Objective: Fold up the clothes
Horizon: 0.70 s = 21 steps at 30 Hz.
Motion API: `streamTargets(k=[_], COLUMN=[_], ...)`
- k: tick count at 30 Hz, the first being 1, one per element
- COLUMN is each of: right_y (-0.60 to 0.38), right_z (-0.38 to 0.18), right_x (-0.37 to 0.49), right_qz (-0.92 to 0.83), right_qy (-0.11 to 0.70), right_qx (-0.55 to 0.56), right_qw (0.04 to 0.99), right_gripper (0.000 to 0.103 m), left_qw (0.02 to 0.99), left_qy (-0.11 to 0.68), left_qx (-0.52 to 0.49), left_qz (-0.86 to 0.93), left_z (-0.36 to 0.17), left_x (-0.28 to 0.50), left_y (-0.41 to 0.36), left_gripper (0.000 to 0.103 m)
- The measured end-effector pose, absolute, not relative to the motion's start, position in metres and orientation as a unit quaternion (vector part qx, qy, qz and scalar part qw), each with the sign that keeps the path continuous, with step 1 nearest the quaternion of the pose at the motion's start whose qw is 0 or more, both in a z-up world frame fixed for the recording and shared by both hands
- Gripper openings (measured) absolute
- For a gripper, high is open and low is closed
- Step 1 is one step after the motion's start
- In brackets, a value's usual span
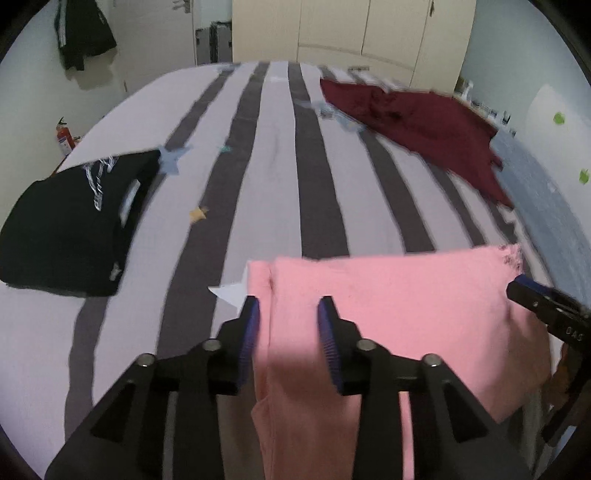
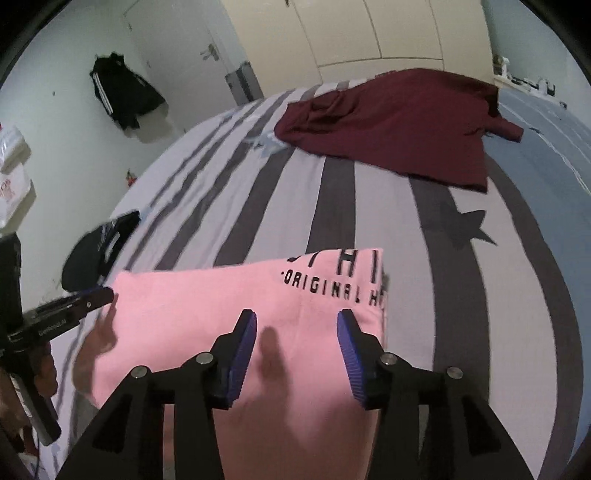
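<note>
Striped bed (image 1: pixel 280 177): maroon (image 1: pixel 417 122), black tops (image 1: pixel 62 225) nearby; both tools (image 1: pixel 289 321) (image 2: pixel 297 334) apart over pink shirt (image 1: pixel 388 295)

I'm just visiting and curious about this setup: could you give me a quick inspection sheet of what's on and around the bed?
Surface: striped bedspread with star patches, rumpled.
Job's things: pink garment partly folded at the near edge; black garment folded at left; maroon garment unfolded, far right.
Clutter: nothing seen.
Grippers: left gripper and right gripper both open, fingers over the pink cloth.
Cables: nothing seen.
Surroundings: cream wardrobe, door, dark jacket hanging on the wall, fire extinguisher.
</note>
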State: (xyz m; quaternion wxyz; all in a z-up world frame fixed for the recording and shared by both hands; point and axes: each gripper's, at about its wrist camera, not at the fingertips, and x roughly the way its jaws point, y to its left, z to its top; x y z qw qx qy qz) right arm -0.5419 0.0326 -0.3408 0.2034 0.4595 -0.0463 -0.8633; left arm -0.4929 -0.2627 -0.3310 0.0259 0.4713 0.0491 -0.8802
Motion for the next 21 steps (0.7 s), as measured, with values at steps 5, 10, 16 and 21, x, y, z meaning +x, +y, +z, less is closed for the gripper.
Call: streamTargets(k=[5,10,16,21], right_y=[0.038,0.057,0.084,0.097], right_z=[-0.345,-0.334,-0.327,-0.333], right_x=[-0.542,-0.540,-0.517,-0.499], right_qz=[-0.866,-0.869,-0.857,-0.842], right_qy=[-0.052,-0.069,-0.109,-0.140], right_qx=[0.454,0.455,0.475,0.494], right_qw=[0.204,0.183,0.166,0.163], right_gripper=[0.038,0.038,0.048,0.060], left_qw=[0.039,0.069,0.080,0.066], left_qy=[0.082,0.095,0.084,0.070], left_qx=[0.476,0.497,0.517,0.518], left_qz=[-0.875,-0.860,-0.848,-0.850], left_z=[-0.342,-0.332,-0.322,-0.319], left_x=[-0.493,-0.486,-0.463,-0.440], left_y=[-0.277,-0.286,-0.284,-0.273], left_gripper=[0.057,0.074,0.081,0.081])
